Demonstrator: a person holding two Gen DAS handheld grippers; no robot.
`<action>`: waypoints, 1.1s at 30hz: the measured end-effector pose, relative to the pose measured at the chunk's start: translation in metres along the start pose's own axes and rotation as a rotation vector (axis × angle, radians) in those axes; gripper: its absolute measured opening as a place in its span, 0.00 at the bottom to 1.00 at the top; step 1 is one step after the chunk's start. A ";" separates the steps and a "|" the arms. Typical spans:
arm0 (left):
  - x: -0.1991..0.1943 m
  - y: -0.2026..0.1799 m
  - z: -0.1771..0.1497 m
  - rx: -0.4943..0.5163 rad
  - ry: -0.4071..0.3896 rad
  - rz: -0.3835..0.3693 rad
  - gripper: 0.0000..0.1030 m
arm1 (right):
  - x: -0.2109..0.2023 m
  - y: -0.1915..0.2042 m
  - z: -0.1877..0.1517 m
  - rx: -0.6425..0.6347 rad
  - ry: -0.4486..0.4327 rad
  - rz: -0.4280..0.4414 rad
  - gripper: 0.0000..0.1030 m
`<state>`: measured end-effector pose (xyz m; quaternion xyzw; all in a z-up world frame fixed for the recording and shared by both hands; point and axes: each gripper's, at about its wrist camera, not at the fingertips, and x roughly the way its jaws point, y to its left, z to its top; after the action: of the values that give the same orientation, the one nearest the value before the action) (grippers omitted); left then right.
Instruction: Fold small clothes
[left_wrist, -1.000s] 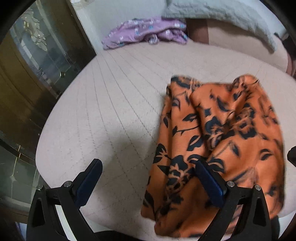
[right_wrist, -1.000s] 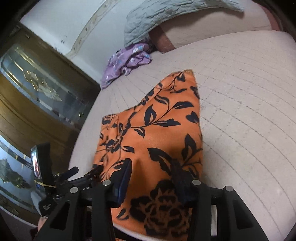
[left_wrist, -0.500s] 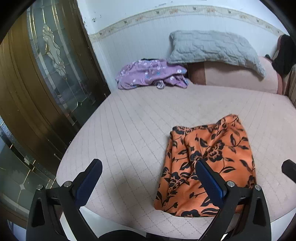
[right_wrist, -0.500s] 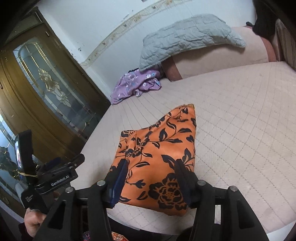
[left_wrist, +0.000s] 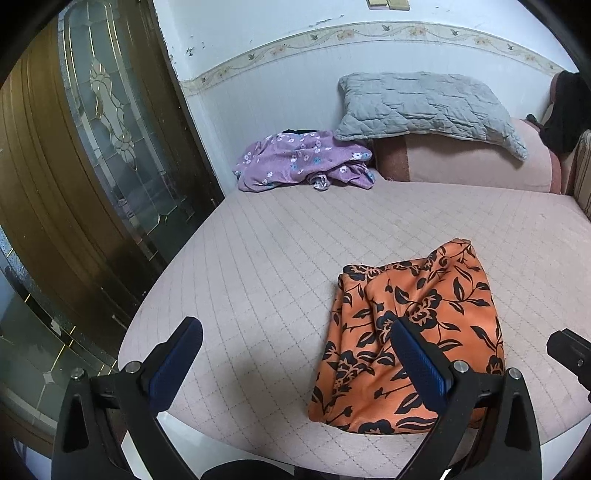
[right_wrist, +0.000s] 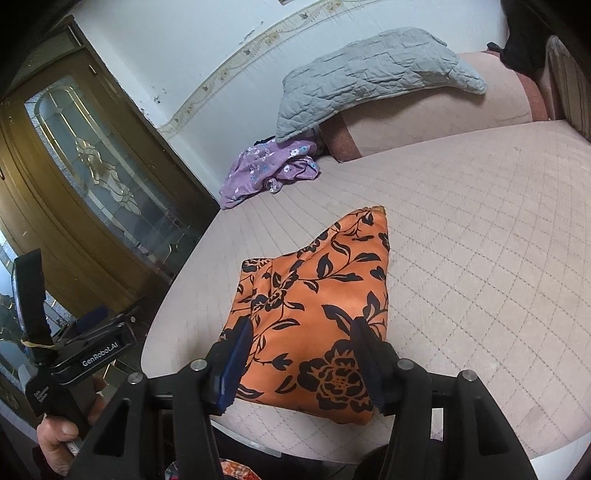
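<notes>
An orange garment with a black flower print (left_wrist: 410, 332) lies folded on the pink quilted bed (left_wrist: 277, 258) near its front edge. It also shows in the right wrist view (right_wrist: 314, 314). My left gripper (left_wrist: 295, 354) is open and empty, held back from the bed edge, left of the garment. My right gripper (right_wrist: 303, 354) is open and empty, above the garment's near end, not touching it. The left gripper's body (right_wrist: 92, 350) shows at the left of the right wrist view, in a hand.
A crumpled purple flowered garment (left_wrist: 303, 162) lies at the far left of the bed. A grey quilted pillow (left_wrist: 424, 103) rests on a pink bolster (left_wrist: 480, 162) at the back. A brown door with a glass pane (left_wrist: 92, 147) stands to the left.
Both grippers have pulled back and up from the orange garment, which now lies free on the bed. Each view now takes in much more of the room.
</notes>
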<state>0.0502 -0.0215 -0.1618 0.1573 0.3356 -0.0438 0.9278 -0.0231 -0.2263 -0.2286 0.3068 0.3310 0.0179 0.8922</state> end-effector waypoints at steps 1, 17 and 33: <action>0.002 0.000 0.000 0.000 0.003 0.001 0.98 | 0.001 0.000 0.000 0.001 0.002 0.000 0.57; 0.017 0.002 -0.004 -0.003 0.035 0.007 0.98 | 0.010 0.002 -0.001 -0.007 0.024 0.000 0.57; 0.010 0.008 -0.007 -0.001 0.036 0.023 0.98 | 0.008 0.013 -0.006 -0.032 0.033 0.013 0.57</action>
<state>0.0557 -0.0115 -0.1711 0.1613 0.3504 -0.0298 0.9221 -0.0183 -0.2108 -0.2298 0.2945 0.3433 0.0341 0.8912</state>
